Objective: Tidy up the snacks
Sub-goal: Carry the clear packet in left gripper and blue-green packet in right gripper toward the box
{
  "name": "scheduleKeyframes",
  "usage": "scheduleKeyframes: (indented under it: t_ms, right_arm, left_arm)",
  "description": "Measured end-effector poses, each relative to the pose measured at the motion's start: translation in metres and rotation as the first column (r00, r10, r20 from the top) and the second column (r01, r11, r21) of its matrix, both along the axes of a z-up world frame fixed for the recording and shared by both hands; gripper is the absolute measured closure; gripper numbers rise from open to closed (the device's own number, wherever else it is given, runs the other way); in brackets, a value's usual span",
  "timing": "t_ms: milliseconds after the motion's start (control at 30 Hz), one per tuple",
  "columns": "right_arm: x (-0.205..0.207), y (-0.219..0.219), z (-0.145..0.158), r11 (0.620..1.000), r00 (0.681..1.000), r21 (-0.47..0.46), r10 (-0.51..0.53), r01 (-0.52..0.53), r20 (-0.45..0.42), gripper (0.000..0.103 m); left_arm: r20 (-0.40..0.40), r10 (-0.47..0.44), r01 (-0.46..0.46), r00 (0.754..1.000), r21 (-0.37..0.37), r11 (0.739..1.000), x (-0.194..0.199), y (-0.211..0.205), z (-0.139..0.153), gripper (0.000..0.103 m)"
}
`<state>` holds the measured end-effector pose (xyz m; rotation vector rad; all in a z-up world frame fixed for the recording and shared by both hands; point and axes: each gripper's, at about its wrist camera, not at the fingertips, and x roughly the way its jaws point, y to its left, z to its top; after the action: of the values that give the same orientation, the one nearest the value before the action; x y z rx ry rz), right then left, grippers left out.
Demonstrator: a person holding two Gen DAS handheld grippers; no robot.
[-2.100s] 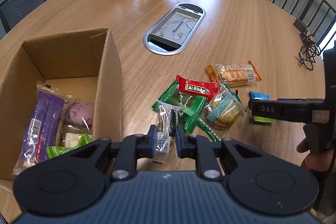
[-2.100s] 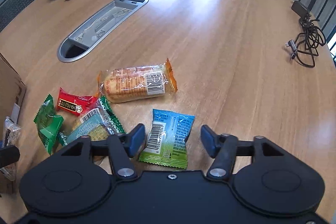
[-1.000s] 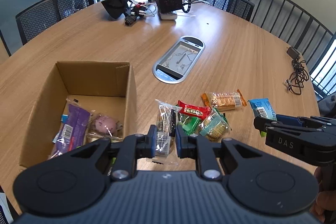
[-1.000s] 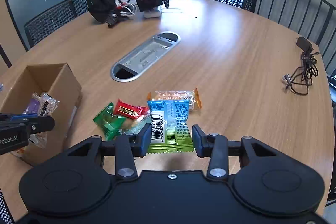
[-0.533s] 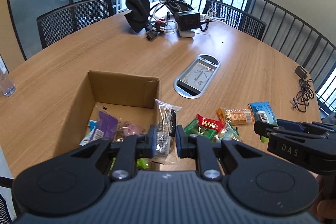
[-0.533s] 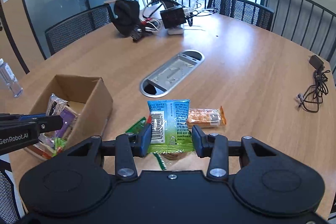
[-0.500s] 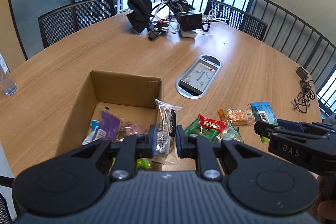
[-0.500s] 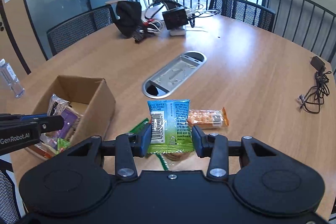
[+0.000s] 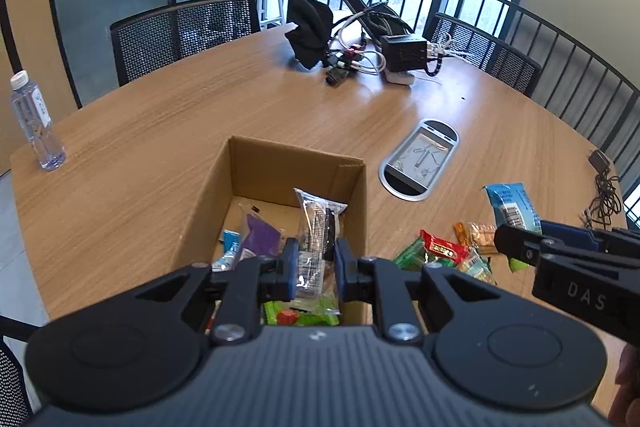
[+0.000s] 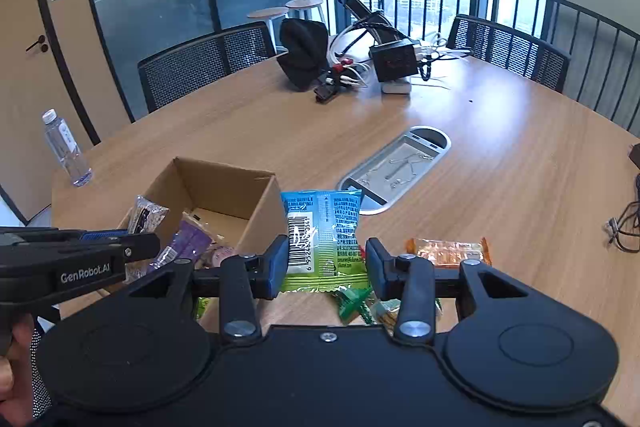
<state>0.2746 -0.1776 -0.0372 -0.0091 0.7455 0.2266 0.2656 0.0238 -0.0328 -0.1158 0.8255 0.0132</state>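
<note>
Only the left wrist view looked down into the cardboard box (image 9: 356, 195), where a purple packet (image 9: 260, 239) and a green one (image 9: 304, 315) lay; the right wrist view showed an office door (image 10: 24, 39). The round wooden counter (image 9: 160, 147) carried a water bottle (image 9: 34, 123). The left hand-held gripper (image 9: 316, 267) clenched a clear snack packet (image 9: 318, 223) above the box. The right hand-held gripper (image 10: 326, 267) gripped a blue-green snack bag (image 10: 322, 231) above loose snacks (image 9: 444, 251) beside the box.
</note>
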Motion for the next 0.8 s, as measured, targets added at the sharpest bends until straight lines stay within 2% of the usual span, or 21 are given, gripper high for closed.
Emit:
scheduleKeyframes:
  t_ms: [333, 800]
  right_arm:
    - [0.006, 0.022, 0.003, 0.998, 0.999, 0.008, 0.055, -0.055, 0.003, 0.062]
    - [0.037, 0.054, -0.008, 0.994, 0.994, 0.024, 0.109, -0.108, -0.023, 0.062]
  left_arm:
    - [-0.011, 0.044, -0.044, 0.999, -0.011, 0.999, 0.010, 0.019, -0.005, 0.085]
    - [-0.037, 0.065, -0.066, 0.997, -0.046, 0.997, 0.052, 0.041, -0.026, 0.085]
